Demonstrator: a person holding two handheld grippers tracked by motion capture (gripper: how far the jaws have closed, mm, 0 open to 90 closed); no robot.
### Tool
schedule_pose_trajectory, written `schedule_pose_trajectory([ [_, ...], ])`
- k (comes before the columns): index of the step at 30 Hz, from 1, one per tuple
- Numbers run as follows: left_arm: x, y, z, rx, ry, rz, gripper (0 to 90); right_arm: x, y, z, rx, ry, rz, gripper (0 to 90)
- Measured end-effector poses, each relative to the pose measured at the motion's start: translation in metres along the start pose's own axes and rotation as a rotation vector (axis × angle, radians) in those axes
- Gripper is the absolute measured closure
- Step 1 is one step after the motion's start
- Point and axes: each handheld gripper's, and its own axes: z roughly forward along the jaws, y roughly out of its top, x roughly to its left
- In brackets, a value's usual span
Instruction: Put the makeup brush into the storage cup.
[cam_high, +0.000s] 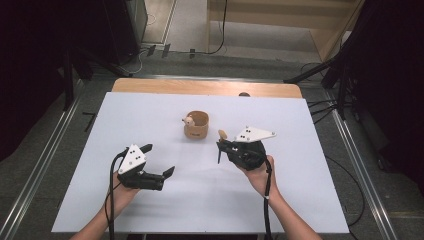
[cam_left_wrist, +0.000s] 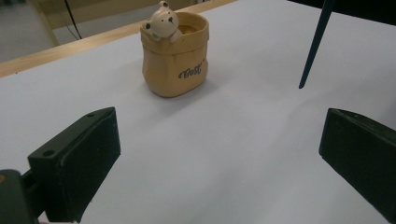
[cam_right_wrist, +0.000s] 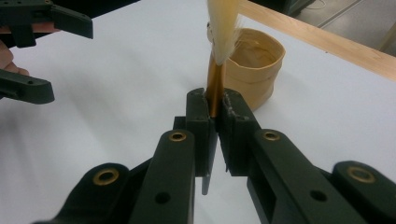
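High view: the person's right hand (cam_high: 259, 175) comes in from the lower edge, forearm angled inward, and carries the right gripper (cam_high: 220, 148) with its jaws pointing left across the white table (cam_high: 280, 200). These jaws are clamped on a slim paintbrush with a gold ferrule, pale bristles and a dark handle (cam_right_wrist: 215, 86), held upright with the bristles uppermost and the handle tip hanging below the jaws. The tan sack-shaped ceramic cup with a small bear figure on its rim (cam_high: 196, 124) stands near mid-table, just beyond the brush. The left hand (cam_high: 120, 192) holds the left gripper (cam_high: 159, 160) level, aimed right, jaws spread wide and apparently empty. Left gripper view: the cup sits ahead between its jaws.
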Motion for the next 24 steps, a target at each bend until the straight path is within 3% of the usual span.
schedule_pose_trajectory([
  [24,0.014,-0.012,-0.026,-0.006,0.036,-0.025,0.0,-0.013,0.015,-0.005,-0.006,-0.033,0.000,84.3],
])
